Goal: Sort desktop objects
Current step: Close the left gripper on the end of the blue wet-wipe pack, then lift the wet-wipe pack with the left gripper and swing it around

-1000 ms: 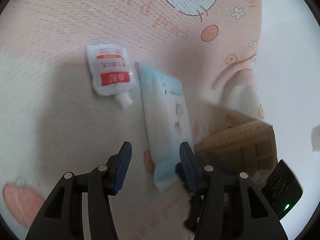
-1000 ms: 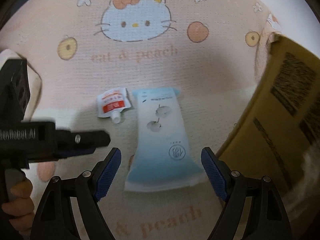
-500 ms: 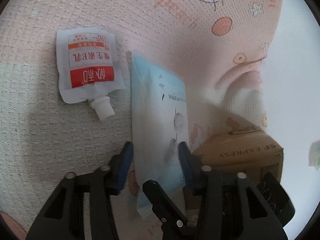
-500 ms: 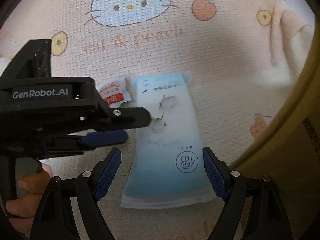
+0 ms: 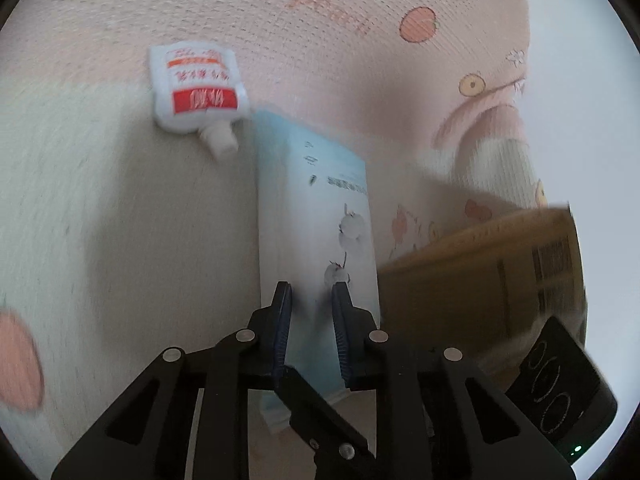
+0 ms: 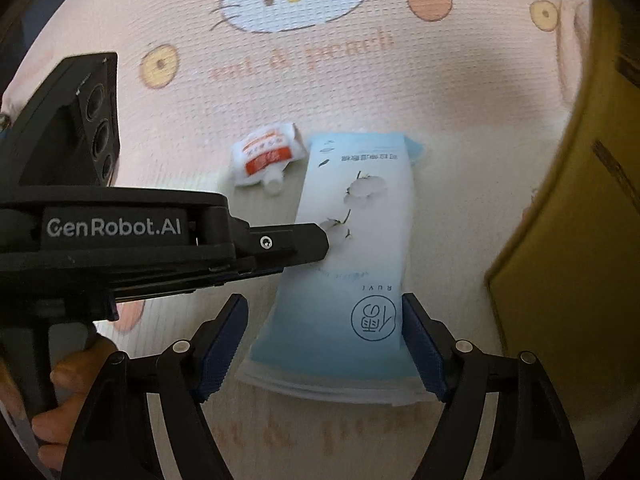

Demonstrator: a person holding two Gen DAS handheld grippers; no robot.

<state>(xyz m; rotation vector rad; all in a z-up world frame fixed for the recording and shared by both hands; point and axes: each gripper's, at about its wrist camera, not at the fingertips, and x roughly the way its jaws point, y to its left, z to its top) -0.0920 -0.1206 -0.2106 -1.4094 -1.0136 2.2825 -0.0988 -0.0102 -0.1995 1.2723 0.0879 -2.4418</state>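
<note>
Pink cartoon-cat cloth (image 6: 280, 76) covers the desk. On it lies a long blue pack (image 6: 352, 248), with a small white-and-red spout pouch (image 6: 266, 156) just beside its far left corner. A cardboard box (image 6: 568, 240) stands to the right. The left tool (image 5: 311, 300) reaches over the pack's middle, its jaws closing, a fold of pack between them; whether the pads press it I cannot tell. The right tool (image 6: 324, 344) straddles the pack's near end, jaws wide, closing, not gripping.
</note>
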